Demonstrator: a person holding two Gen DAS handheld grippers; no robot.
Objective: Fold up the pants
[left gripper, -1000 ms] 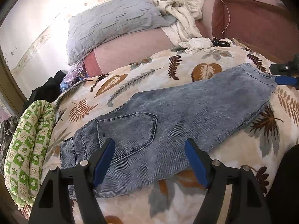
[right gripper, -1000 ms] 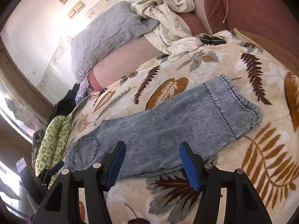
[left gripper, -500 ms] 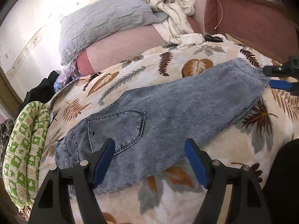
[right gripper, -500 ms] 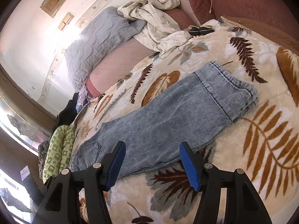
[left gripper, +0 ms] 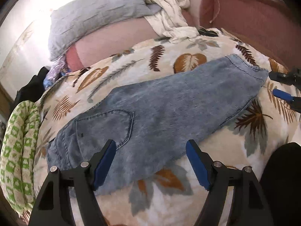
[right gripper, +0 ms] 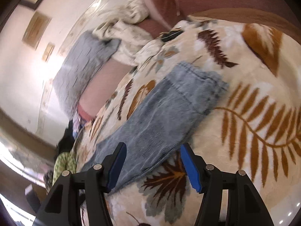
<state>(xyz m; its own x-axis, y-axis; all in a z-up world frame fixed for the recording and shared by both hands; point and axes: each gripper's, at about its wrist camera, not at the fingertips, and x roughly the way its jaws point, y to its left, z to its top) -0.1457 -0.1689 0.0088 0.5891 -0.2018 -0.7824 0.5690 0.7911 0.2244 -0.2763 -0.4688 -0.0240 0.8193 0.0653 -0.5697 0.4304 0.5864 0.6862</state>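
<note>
Closest in the left wrist view, the left claw (left gripper: 150,160) stands wide apart, its blue-padded fingers (left gripper: 104,163) hovering over the near edge of the pants (left gripper: 161,116) at the seat end, gripping nothing. The pants, washed-blue denim, lie flat across the bed's leaf-print blanket (left gripper: 169,203), folded lengthwise with a back pocket (left gripper: 107,126) facing up and the waistband towards the left. Only this view shows the pocket clearly, along with a green-and-white patterned cloth (left gripper: 17,150) rolled at the bed's left edge.

From the right wrist view, the right claw (right gripper: 152,163) is likewise spread wide and empty, over the near long edge of the pants (right gripper: 160,118) towards the leg end. This picture is blurred, but it shows the hem (right gripper: 203,82) bunched into a few soft folds on the blanket (right gripper: 254,122), which the other view shows only as a flat stitched edge. In the left wrist view the right claw (left gripper: 280,86) also appears from the side, just beside that hem at the far right, whether touching it I cannot tell.

Further back, a grey pillow (left gripper: 94,17) rests on a pink bolster (left gripper: 116,43), with a crumpled white printed cloth (left gripper: 169,13) beside them. A small dark object (right gripper: 170,34) lies on the blanket near that cloth. Behind everything runs a reddish-brown headboard (left gripper: 254,15), and the right wrist view alone takes in framed pieces on the pale wall (right gripper: 35,30).
</note>
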